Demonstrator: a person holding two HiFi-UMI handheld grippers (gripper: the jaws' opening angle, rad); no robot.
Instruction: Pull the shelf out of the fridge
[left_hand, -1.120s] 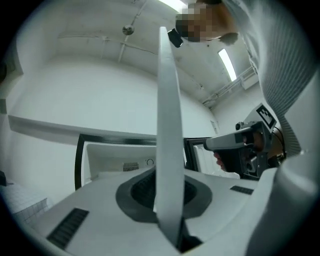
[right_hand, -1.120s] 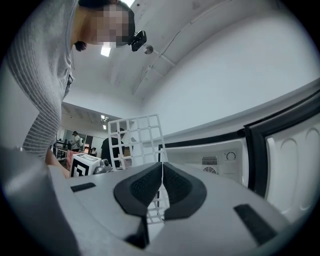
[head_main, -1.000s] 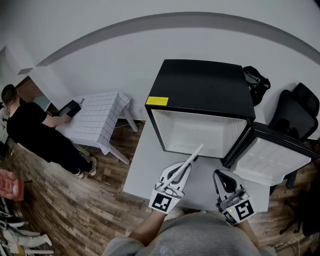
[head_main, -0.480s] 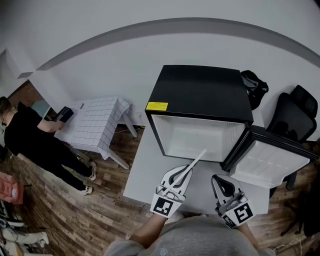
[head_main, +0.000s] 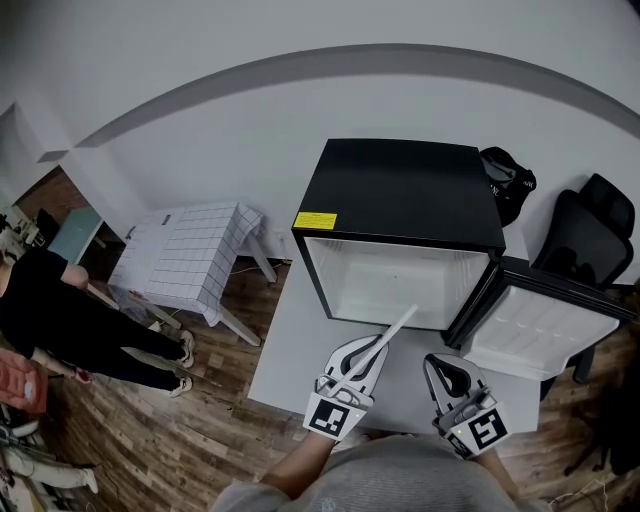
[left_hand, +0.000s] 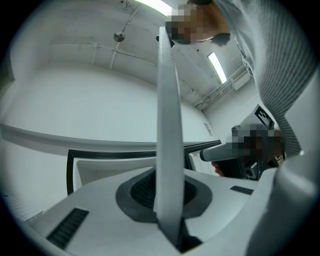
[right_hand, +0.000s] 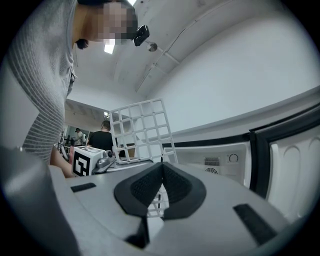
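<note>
A black mini fridge (head_main: 400, 190) stands on a white table (head_main: 285, 345) with its door (head_main: 545, 325) swung open to the right and its white inside bare. My left gripper (head_main: 362, 352) is shut on the white wire shelf (head_main: 388, 332), which is out of the fridge and shows edge-on as a thin white bar pointing at the opening. In the left gripper view the shelf (left_hand: 167, 125) rises as a strip from between the jaws (left_hand: 167, 200). The right gripper view shows the shelf's grid (right_hand: 142, 127) from the side. My right gripper (head_main: 447, 372) hovers beside it in front of the door, shut with nothing in it (right_hand: 161, 172).
A small table with a checked cloth (head_main: 185, 250) stands left of the fridge. A person in black (head_main: 60, 320) is at the far left on the wooden floor. A black chair (head_main: 590, 225) and a black bag (head_main: 505, 175) sit right of the fridge.
The person at the left has stepped away from the small table toward the left edge. Both grippers and the shelf have stayed almost where they were.
</note>
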